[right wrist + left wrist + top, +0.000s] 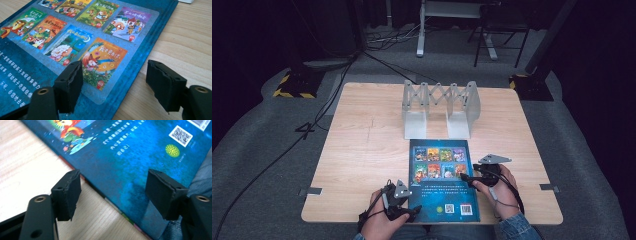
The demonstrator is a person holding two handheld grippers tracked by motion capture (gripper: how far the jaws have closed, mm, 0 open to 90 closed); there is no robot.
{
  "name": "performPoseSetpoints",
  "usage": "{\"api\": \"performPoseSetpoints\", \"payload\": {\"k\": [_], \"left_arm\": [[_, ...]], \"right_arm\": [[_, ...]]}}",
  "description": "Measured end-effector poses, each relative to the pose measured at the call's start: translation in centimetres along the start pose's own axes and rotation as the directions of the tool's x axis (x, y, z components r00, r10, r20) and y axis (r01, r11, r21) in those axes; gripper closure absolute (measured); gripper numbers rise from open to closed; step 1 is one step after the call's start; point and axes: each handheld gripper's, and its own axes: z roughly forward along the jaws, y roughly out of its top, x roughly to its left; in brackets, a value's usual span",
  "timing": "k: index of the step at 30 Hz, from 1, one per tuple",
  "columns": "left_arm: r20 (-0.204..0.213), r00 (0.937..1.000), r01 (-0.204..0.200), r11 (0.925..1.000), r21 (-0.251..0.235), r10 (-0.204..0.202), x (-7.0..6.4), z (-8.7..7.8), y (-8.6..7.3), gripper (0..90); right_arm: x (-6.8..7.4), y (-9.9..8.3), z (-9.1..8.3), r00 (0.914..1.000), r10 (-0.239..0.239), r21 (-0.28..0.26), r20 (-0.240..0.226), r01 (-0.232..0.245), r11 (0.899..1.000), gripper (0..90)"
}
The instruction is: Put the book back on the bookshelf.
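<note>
- Left gripper point(404, 212) sits at the near-left corner of the book point(443, 180), held in the person's left hand point(379, 222) at the near counter edge.
- In the left gripper view its fingers point(67, 193) are spread wide, nothing between them; one finger over bare wood, the other over the blue cover, the book's edge running between them.
- Book lies flat, back cover up, on the near middle of the counter point(362, 150); its near edge reaches the counter's near edge, slightly overhanging.
- QR codes and a round green seal point(172, 150) are printed close to the near end of the cover.
- Right gripper point(467, 177) is at the book's right edge, about midway along it, held in the right hand point(499, 192).
- In the right gripper view its fingers point(70, 85) are also wide apart, gripping nothing; one over the cover by the fox picture point(105, 62), the other over wood just off the book's edge.
- Grid of eight small cover pictures fills the far half of the book.
- Grey expandable book rack point(439, 107) stands upright just beyond the book's far edge, near it; touching or not, cannot tell.
- Farther off: grey carpeted floor with cables point(312, 125).
</note>
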Motion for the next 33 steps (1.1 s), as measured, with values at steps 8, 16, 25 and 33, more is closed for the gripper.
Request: {"api": "performPoseSetpoints", "payload": {"k": [8, 16, 25, 33], "left_arm": [[-0.013, 0.9971, 0.076, 0.9969, 0.02, -0.075, 1.7, -0.5, 0.4, 49.1], [-0.087, 0.9942, 0.066, 0.9973, 0.032, -0.063, 2.8, -0.9, 0.4, 58.1], [-0.159, 0.9872, 0.015, 0.9995, 0.026, -0.011, 2.8, 0.5, 1.8, 64.6], [-0.157, 0.9868, 0.043, 0.9991, 0.009, -0.041, 3.3, 1.0, 2.4, 72.1]], "right_arm": [[0.6, 0.3, 0.2, 0.9997, 0.019, 0.015, 0.013, -0.019, 1.0, 31.9], [0.7, 0.3, 0.2, 0.9995, 0.024, 0.012, 0.019, -0.025, 1.0, 31.7], [0.8, 0.2, 0.1, 0.9978, 0.058, 0.001, 0.031, -0.058, 0.998, 34.2], [0.6, 0.1, 0.0, 0.9953, 0.085, -0.007, 0.047, -0.085, 0.996, 42.1]]}}
